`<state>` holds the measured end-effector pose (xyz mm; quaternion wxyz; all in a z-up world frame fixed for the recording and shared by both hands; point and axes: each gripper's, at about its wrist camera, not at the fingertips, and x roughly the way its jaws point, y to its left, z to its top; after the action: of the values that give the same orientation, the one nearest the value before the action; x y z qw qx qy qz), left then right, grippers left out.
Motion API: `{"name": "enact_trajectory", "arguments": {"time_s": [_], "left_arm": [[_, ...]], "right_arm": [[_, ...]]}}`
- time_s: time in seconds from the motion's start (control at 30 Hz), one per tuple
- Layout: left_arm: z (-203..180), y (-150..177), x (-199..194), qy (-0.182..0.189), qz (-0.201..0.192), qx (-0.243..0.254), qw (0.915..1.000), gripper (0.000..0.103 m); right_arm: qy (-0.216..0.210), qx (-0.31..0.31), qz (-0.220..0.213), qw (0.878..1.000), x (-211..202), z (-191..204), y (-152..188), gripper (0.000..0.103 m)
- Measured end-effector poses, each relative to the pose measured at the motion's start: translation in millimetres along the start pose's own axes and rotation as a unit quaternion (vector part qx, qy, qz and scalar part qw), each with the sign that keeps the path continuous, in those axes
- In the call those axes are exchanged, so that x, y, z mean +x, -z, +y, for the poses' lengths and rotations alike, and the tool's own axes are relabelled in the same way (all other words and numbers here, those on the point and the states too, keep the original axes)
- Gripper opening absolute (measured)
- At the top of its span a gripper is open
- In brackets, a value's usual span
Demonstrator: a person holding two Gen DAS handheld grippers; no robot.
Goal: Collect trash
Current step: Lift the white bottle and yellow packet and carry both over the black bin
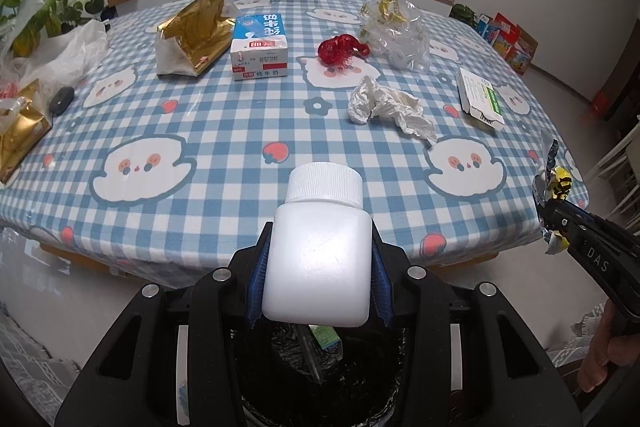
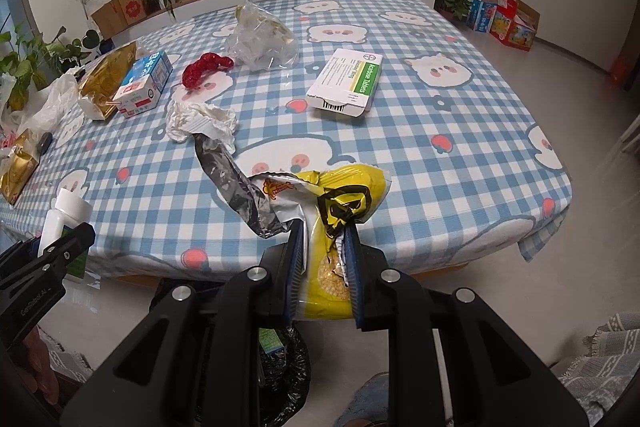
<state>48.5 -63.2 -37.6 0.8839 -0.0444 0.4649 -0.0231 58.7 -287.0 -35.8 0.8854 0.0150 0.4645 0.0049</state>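
- The left gripper pinched a plain white plastic bottle with a ribbed cap; no label showed on it. It hung past the table edge, above a black-lined trash bin.
- The right gripper was pressed tight on a yellow snack wrapper with a silver inside; its orange logo was too crumpled to read.
- "DAS" was printed on the right gripper's arm in the left wrist view.
- On the checked tablecloth lay a white and green box reading "Acarbose Tablets".
- A blue and white milk carton carried Chinese writing, probably "pure milk".
- Near it lay a crumpled tissue, a red mesh, a clear plastic bag and a gold foil bag.
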Motion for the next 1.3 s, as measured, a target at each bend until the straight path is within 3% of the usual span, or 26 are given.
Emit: {"name": "enact_trajectory", "arguments": {"time_s": [0.7,1.3], "left_arm": [[1.3,72.0,-18.8,0.001,0.011,-0.005,0.9999,0.042],[13.5,113.6,12.2,-0.008,0.033,-0.013,0.9994,0.042]], "right_arm": [[-0.003,0.001,-0.004,1.0,-29.3,-4.9,57.0,0.019],[0.004,-0.022,0.03,0.999,5.3,3.4,106.3,0.019]]}}
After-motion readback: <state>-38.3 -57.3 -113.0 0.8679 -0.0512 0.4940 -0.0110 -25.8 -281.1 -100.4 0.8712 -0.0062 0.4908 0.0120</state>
